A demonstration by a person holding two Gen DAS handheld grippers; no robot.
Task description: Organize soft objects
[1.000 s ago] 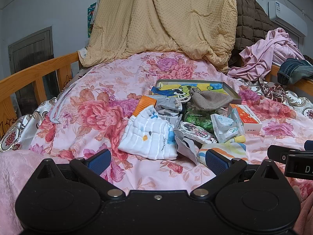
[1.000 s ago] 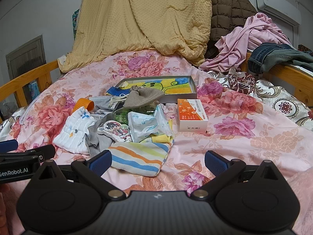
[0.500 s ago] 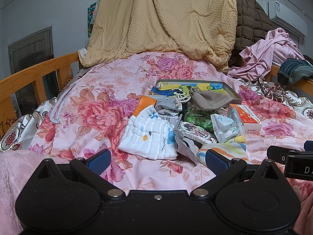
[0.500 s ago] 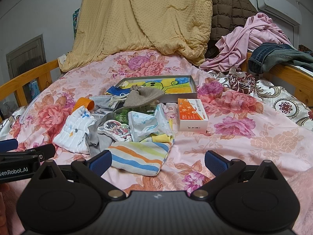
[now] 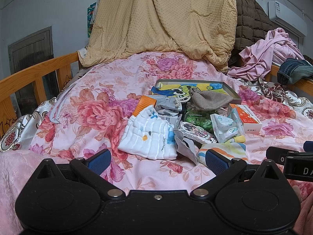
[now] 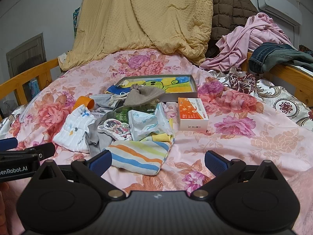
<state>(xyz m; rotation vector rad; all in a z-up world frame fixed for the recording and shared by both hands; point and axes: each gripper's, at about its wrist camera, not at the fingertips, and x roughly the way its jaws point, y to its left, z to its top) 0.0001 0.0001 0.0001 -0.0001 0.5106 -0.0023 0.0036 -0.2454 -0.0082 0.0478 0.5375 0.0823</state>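
Centrally on the floral bedspread (image 5: 93, 101) lies a heap of small things. At its near left is a white cloth (image 5: 148, 139) with small printed figures; just right of it a grey rag (image 5: 183, 146), and at the near right a striped towel (image 6: 140, 154) in orange, blue and yellow. A yellow cloth (image 6: 160, 137) peeks out where the towel meets a crinkled white packet (image 6: 148, 123). Beside the packet rests a flat cartoon-figure pouch (image 6: 115, 128), with a bag of green pieces (image 5: 197, 117) behind it. A brown drawstring pouch (image 5: 211, 98) sits farther back, touching the near edge of a shallow tray (image 5: 232, 96) with a colourful picture inside. Left of that pouch are a grey pouch (image 5: 168, 105) and an orange lid (image 6: 85, 101). An orange-and-white box (image 6: 192, 114) stands just right of the heap, apart from the towel.

Both tongs hover low over the near bedspread, released and grasping nothing. The left gripper (image 5: 156, 159) has its blue pads (image 5: 98, 160) wide apart, in front of the white cloth. The right gripper (image 6: 157, 161) is spread likewise, its left pad overlapping the towel's near corner in view; contact cannot be told.

Farther off, a tan blanket (image 5: 160, 19) hangs at the far end, with a brown quilted coat (image 6: 228, 9), pink clothes (image 6: 252, 37) and jeans (image 6: 273, 56) at the far right by the wooden rail (image 5: 35, 74).
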